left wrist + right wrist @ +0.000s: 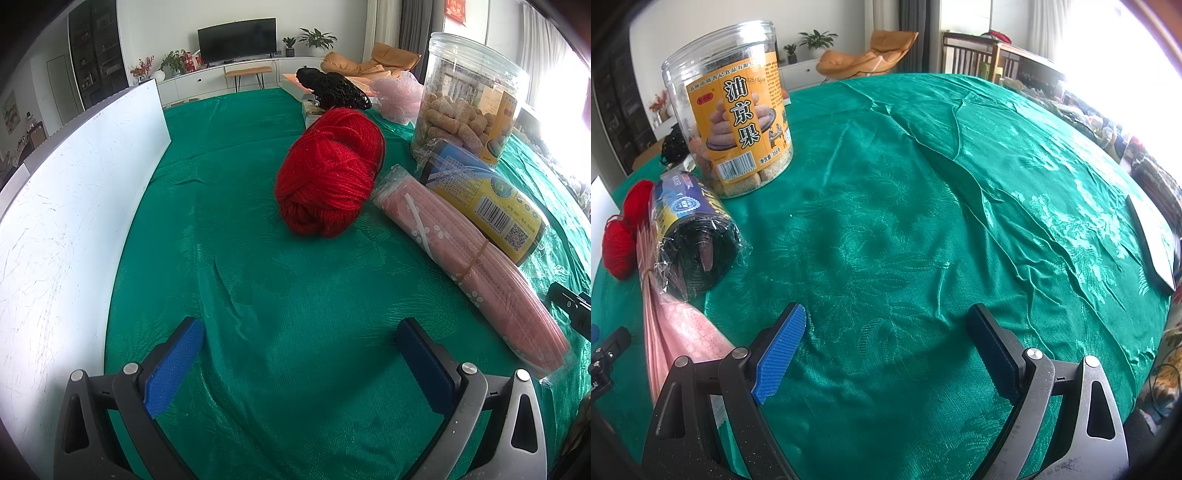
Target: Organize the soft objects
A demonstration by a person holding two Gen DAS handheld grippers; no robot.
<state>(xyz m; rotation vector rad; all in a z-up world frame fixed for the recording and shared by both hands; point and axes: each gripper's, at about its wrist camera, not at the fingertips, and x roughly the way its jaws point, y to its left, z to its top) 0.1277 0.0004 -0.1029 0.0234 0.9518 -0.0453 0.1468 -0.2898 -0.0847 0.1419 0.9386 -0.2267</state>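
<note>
A red ball of yarn (328, 173) lies on the green tablecloth (258, 280), ahead of my left gripper (299, 328), which is open and empty. A pink packet of masks (469, 262) lies to its right, beside a roll of black bags (487, 206). A black net item (332, 88) and a pink mesh puff (399, 96) lie at the far end. My right gripper (886, 314) is open and empty over bare cloth (923, 221). The yarn (624, 229), masks (679, 332) and bag roll (694, 236) lie at its left.
A clear snack jar (469, 96) stands behind the bag roll; it shows also in the right wrist view (735, 110). A white board (74, 206) stands upright along the left. A flat white board (1156, 243) lies at the right table edge.
</note>
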